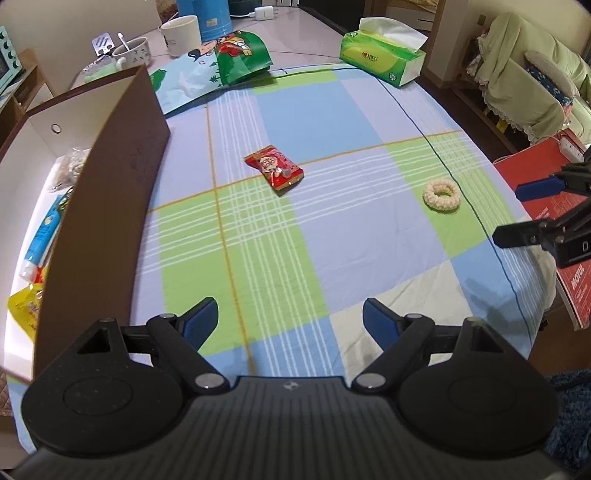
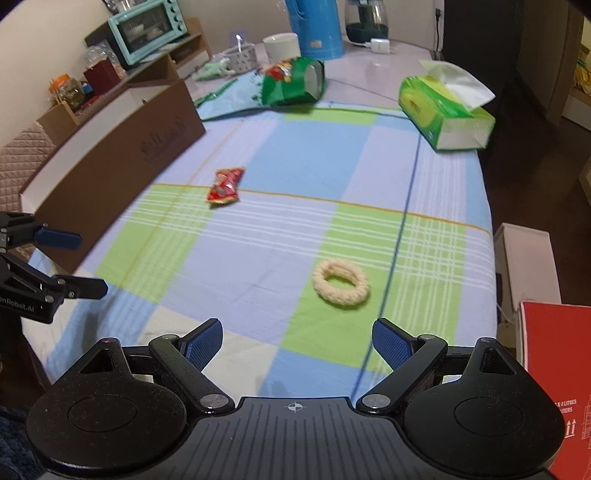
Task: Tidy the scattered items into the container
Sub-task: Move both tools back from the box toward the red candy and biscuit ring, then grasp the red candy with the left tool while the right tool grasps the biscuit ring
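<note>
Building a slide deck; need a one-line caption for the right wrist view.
Open right gripper above checked cloth, cream ring ahead, red packet beyond, brown box at left.

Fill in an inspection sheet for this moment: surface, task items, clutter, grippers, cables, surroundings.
Surface: checked cloth over the table.
Job's things: red snack packet and cream ring lie loose on the cloth, apart; brown box at left already holds a tube and packets.
Clutter: green tissue pack, green snack bag, mugs, blue jug at the far end.
Grippers: left gripper and right gripper both open, empty.
Cables: white charger beyond the cloth.
Surroundings: teal toaster oven, red carton.
</note>
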A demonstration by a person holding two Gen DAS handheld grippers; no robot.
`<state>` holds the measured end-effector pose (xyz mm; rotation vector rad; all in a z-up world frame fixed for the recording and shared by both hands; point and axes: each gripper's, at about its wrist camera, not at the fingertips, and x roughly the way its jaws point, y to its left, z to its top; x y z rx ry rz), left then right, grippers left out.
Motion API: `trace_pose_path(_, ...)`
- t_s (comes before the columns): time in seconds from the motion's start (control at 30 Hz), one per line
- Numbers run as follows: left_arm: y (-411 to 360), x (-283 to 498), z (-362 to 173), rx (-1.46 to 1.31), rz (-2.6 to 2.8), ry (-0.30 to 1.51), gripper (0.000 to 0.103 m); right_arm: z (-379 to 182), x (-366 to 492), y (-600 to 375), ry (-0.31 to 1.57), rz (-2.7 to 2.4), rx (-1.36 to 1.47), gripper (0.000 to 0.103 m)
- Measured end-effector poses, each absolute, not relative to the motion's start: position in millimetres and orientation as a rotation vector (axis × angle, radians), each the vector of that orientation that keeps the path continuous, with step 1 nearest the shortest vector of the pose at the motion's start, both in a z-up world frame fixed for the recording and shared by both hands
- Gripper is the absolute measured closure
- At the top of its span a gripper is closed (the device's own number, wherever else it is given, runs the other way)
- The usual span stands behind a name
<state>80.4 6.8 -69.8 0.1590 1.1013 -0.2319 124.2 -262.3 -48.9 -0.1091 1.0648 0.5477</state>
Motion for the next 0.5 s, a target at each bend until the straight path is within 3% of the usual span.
trace_pose_path(0.5, -1.7, 145.2, -92.8, 0.144, -0.221, 1.114, 0.02, -73.1, 169.7, -267.5, 1.125, 0.512, -0.116, 0.012)
